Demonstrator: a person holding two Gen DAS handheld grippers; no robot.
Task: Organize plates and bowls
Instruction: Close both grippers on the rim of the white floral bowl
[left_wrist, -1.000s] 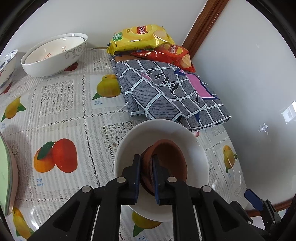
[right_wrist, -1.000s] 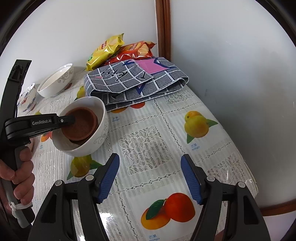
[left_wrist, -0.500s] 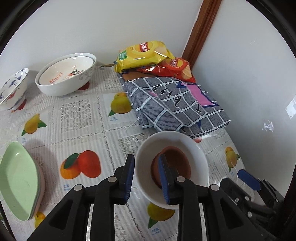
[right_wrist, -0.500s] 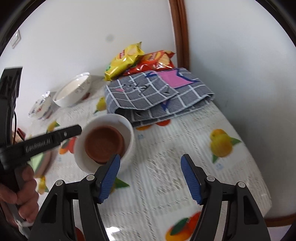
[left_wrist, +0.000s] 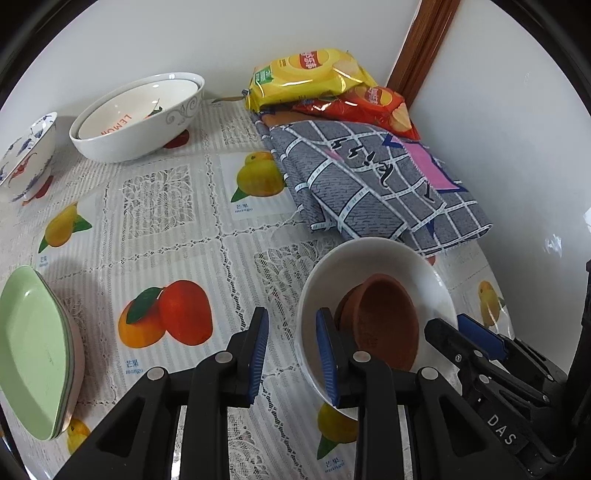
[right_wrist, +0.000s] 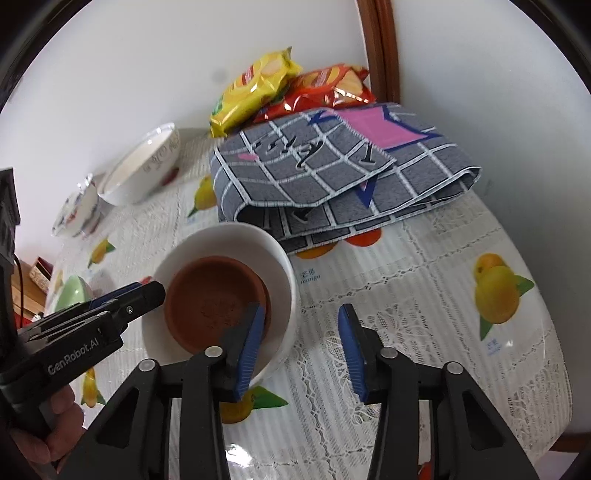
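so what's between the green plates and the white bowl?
Left wrist view: only tablecloth between the green plates and white bowl, plus the left gripper tips.

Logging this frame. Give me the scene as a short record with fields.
left gripper: open, straddling the near rim of the white bowl
right gripper: open, straddling the same bowl's rim
brown dish: inside the white bowl
green plates: stacked at left
lemon bowl: nested, at back
cloth: folded, behind the white bowl
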